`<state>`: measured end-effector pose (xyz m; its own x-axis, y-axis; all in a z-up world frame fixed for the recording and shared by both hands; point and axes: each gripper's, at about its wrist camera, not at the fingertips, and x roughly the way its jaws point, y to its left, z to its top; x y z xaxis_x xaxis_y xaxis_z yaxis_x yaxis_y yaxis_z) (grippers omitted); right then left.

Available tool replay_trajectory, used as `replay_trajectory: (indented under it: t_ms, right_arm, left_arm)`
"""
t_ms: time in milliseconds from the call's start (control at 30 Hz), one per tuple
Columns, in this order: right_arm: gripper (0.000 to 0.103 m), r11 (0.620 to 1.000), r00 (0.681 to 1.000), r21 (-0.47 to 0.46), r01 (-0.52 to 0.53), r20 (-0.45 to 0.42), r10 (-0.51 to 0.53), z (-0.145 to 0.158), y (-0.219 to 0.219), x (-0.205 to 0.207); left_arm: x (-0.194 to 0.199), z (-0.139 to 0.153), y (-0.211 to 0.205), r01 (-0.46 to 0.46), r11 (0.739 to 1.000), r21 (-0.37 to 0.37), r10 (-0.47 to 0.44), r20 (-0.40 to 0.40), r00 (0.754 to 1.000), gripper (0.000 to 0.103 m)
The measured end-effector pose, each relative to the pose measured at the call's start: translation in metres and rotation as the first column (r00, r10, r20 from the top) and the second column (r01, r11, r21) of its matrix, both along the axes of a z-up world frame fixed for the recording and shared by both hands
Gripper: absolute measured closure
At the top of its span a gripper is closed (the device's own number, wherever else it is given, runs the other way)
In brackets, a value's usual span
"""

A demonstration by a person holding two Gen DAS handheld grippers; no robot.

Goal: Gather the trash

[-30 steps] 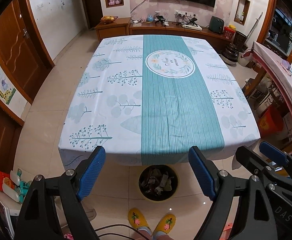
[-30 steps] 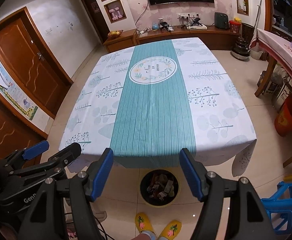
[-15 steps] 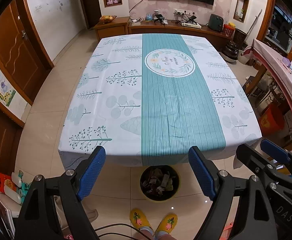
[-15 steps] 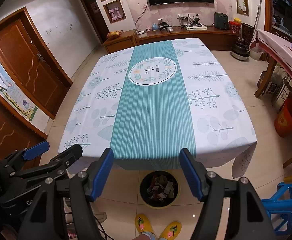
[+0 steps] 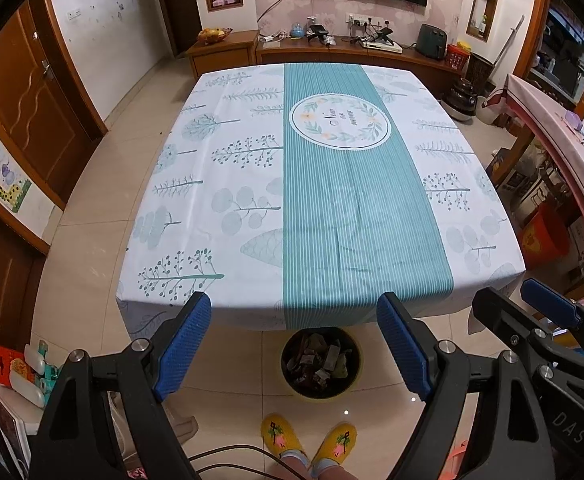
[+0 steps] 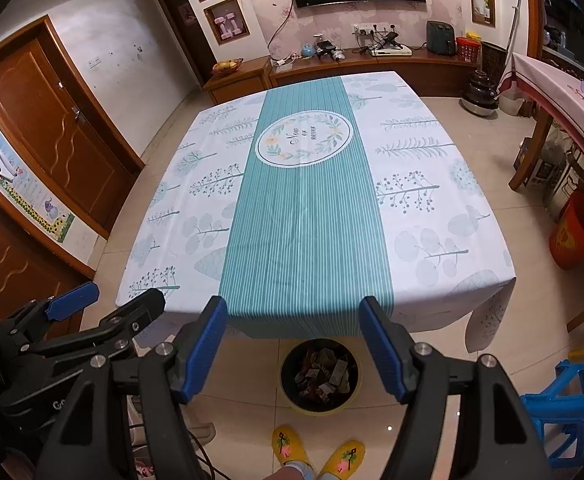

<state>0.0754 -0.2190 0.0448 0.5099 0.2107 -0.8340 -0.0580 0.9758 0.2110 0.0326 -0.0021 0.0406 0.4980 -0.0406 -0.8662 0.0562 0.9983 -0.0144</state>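
A round dark trash bin (image 5: 320, 396) (image 6: 320, 409) stands on the tiled floor just in front of the table's near edge, full of crumpled wrappers (image 5: 320, 358) (image 6: 324, 368). The table's white and teal tablecloth (image 5: 231, 216) (image 6: 432, 208) has nothing on it. My left gripper (image 5: 294, 300) hovers above the bin and the table edge, open, with nothing between its blue pads. Beside it, my right gripper (image 6: 292, 304) hangs the same way, open and holding nothing. Each gripper shows at the edge of the other's view.
The person's feet in yellow slippers (image 5: 308, 444) stand just behind the bin. A blue plastic stool (image 6: 564, 408) and an orange bucket (image 6: 576, 236) are at the right, by a second table (image 6: 564, 92). Wooden doors (image 6: 51, 132) line the left wall.
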Motion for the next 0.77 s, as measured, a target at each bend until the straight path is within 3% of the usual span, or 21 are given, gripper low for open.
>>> replay_trajectory:
  t_ms: [767]
  right_arm:
    - [0.035,1.0,1.0,0.003,0.003,-0.008,-0.002,-0.006,0.004,-0.003]
  left_arm:
    - [-0.013,-0.006,0.005,0.015,1.0,0.007,-0.015,-0.021,1.0,0.02]
